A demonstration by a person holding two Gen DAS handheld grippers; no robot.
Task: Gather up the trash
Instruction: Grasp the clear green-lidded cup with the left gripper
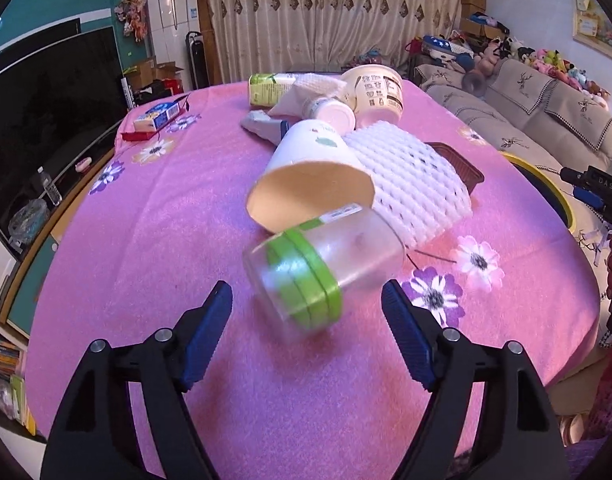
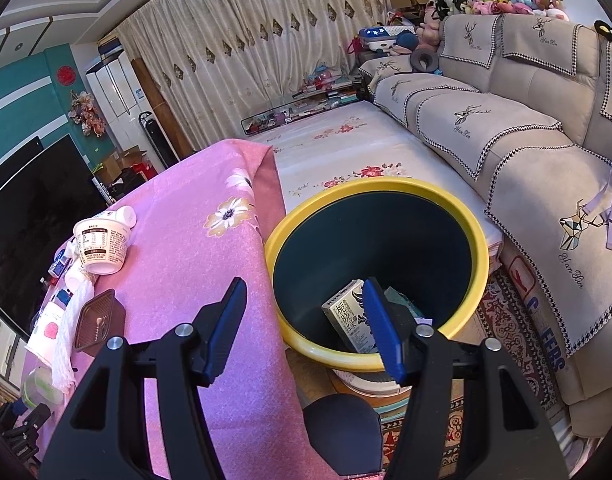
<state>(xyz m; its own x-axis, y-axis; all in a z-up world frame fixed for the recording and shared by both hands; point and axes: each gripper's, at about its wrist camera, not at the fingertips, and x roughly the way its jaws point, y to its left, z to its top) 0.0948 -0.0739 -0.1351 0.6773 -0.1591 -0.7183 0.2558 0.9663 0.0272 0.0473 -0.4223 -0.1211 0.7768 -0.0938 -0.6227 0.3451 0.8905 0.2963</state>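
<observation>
The left gripper (image 1: 306, 300) stood with its blue-padded jaws spread wide and nothing pressed between them, aimed at a clear plastic jar with a green screw lid (image 1: 322, 268) that lay on its side on the pink flowered tablecloth (image 1: 146, 240), just ahead of the fingertips and touching the mouth of a toppled white paper cup (image 1: 310, 176). A white foam fruit net (image 1: 414, 188) lay just beside both. The jar looked empty, so probably light, stiff enough to take a firm squeeze, but smooth and round, likely to roll or slip out; the ridged green lid band seemed the surest place to close on, across its width. The right gripper (image 2: 306, 320) was likewise open and empty, held over the yellow-rimmed dark waste bin (image 2: 378, 188) beside the table, where a small printed carton (image 2: 346, 316) already lay at the bottom.
</observation>
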